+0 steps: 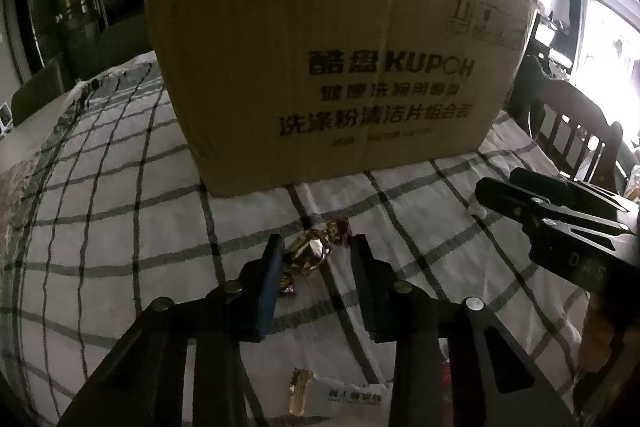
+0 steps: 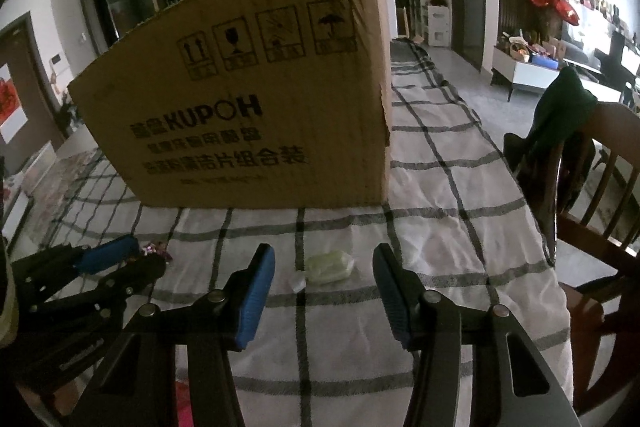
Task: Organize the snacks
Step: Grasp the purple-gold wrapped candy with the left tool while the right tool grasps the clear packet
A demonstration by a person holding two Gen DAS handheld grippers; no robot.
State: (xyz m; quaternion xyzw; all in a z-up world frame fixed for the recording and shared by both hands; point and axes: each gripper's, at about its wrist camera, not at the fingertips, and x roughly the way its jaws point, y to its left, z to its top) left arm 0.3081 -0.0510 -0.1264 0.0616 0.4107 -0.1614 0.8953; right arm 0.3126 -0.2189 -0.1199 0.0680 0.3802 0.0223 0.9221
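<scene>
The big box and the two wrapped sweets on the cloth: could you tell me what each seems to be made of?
Box: matte brown corrugated cardboard, creased, black print.
Gold sweet: shiny crinkled foil or metallised film, bright glints.
Pale green sweet: translucent plastic wrap, probably; soft sheen.
Tablecloth: wrinkled woven fabric, checked.

right gripper (image 2: 324, 267) jaws wide apart over a pale green snack (image 2: 330, 266) on the checked worktop (image 2: 440, 155), box (image 2: 248, 99) behind, left gripper (image 2: 132, 259) beside

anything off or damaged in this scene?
Mostly normal. The cardboard box has a creased, slightly torn right front edge. The tablecloth is wrinkled. The gold-wrapped candy lies between the open left gripper fingers; the pale green candy lies ahead of the open right gripper. Nothing spilled.
</scene>
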